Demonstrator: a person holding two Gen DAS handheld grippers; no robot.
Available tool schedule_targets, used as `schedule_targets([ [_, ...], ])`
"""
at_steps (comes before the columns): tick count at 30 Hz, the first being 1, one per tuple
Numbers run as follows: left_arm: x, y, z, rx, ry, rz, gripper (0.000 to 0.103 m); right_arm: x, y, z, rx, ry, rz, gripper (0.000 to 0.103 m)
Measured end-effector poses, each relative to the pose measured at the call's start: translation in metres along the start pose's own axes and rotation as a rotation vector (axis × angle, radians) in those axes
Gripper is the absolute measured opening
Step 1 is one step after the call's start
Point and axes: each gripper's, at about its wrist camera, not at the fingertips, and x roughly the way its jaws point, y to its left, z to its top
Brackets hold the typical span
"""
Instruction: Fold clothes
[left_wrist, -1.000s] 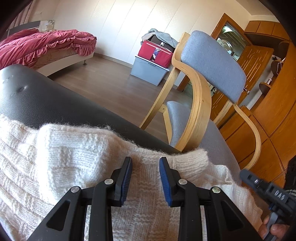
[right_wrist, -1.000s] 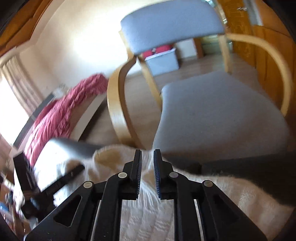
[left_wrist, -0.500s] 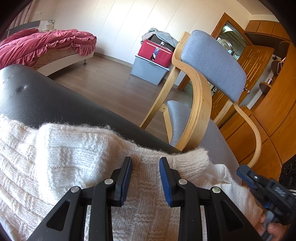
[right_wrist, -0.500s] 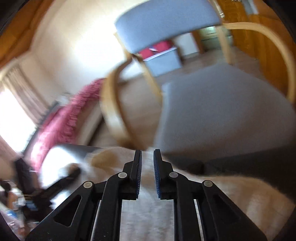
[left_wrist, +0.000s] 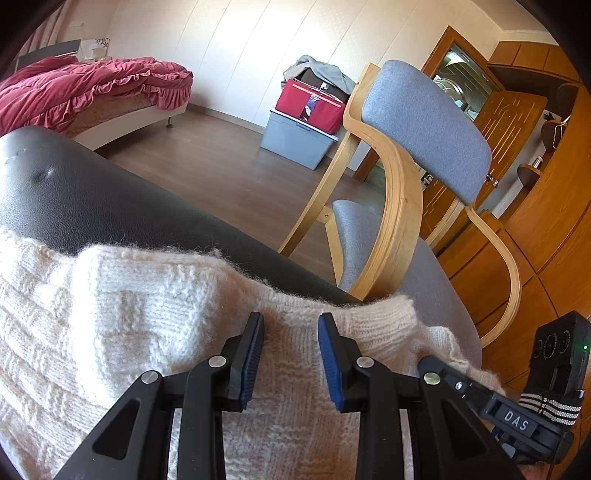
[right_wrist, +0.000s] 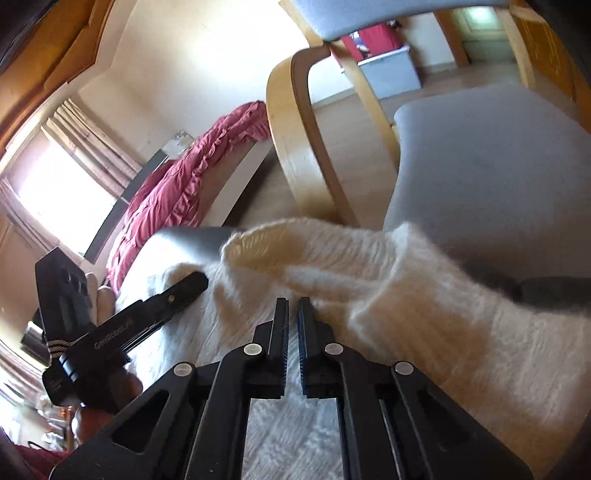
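- The left gripper (left_wrist: 290, 328) rests on the white knit sweater (left_wrist: 147, 325), jaws apart, nothing pinched between them; a folded-over layer lies just left of its tips.
- The sweater is spread over a black padded surface (left_wrist: 92, 199), which shows beyond the left gripper's tips, with a grey chair (left_wrist: 424, 122) farther off.
- The right gripper (right_wrist: 293, 314) has its jaws together at a raised ribbed cuff (right_wrist: 332, 243); whether knit is caught between them cannot be told.
- Judged from this, folding is partway: one flap is turned in, while the sleeve and final folds remain.
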Motion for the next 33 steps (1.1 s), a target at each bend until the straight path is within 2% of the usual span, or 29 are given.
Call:
schedule_targets([
  [2,0.000,0.001,0.000,-0.003,0.001,-0.003,0.030,-0.008,-0.007,0.002,0.037,-0.028,0.046,0.008],
  [5,0.000,0.002,0.001,-0.007,0.003,-0.007,0.030,-0.022,-0.020,0.006,0.107,-0.059,0.154,0.008],
  [7,0.001,0.001,0.001,-0.008,0.003,-0.009,0.030,-0.032,-0.024,0.010,0.112,-0.055,0.183,0.008],
  [10,0.001,0.001,0.001,-0.008,0.003,-0.009,0.030,-0.040,-0.026,0.012,0.056,-0.021,0.167,0.008],
  [13,0.002,0.000,0.001,-0.007,0.002,-0.007,0.030,-0.033,-0.027,0.010,0.038,0.045,0.230,0.008],
  [15,0.002,-0.001,0.001,-0.006,0.002,-0.005,0.030,-0.013,-0.030,0.009,0.038,0.087,0.178,0.008],
  [16,0.002,-0.001,0.001,-0.005,0.002,-0.005,0.030,-0.004,-0.032,0.008,0.040,0.104,0.136,0.002],
  [17,0.002,-0.001,0.002,-0.005,0.002,-0.005,0.030,0.000,-0.034,0.007,0.059,0.100,0.124,0.002],
  [20,0.002,-0.002,0.002,-0.005,0.003,-0.006,0.030,-0.011,-0.046,0.012,0.139,0.006,0.114,0.006],
  [22,0.003,-0.002,0.003,-0.007,0.003,-0.008,0.030,-0.023,-0.053,0.015,0.178,-0.043,0.152,0.006],
  [26,0.003,-0.003,0.002,-0.009,0.004,-0.011,0.030,-0.044,-0.061,0.024,0.184,-0.105,0.156,0.006],
  [31,0.003,-0.003,0.002,-0.007,0.004,-0.010,0.030,-0.025,-0.062,0.019,0.141,0.033,0.080,0.007],
  [33,0.003,-0.004,0.001,-0.005,0.004,-0.009,0.030,-0.019,-0.065,0.014,0.133,0.035,0.059,0.005],
])
